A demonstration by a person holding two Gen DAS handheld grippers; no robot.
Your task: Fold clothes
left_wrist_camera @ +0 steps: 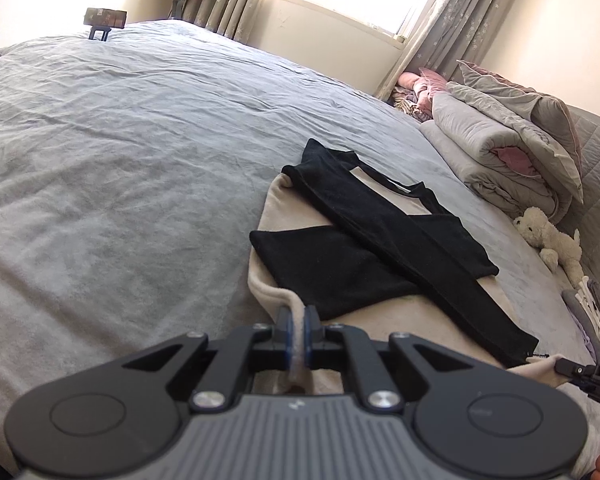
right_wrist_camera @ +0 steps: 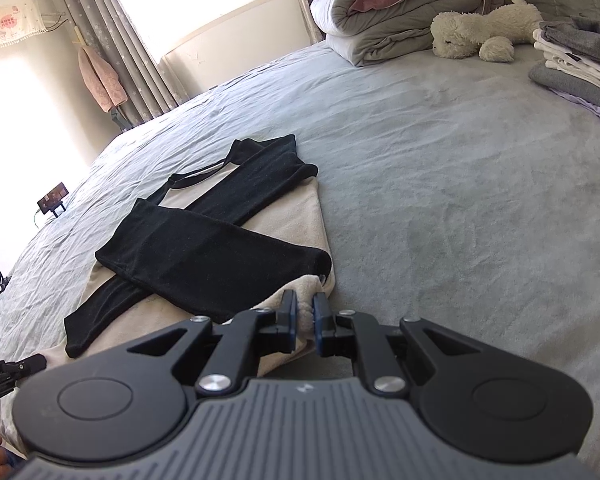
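Now | my left claw (left_wrist_camera: 299, 322) and right claw (right_wrist_camera: 305, 312) pinch the shirt (left_wrist_camera: 364, 240) hem, frame bottom | sleeves crossed | next: fold hem up evenly

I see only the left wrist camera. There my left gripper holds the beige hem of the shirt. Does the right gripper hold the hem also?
Observer: Yes. The right gripper pinches a corner of the beige hem of the shirt between its fingers.
Operator: The folded pile at my far right is cut by the edge. What is on top?
Observer: A grey piece lies on top of the folded pile, with white pieces under it.
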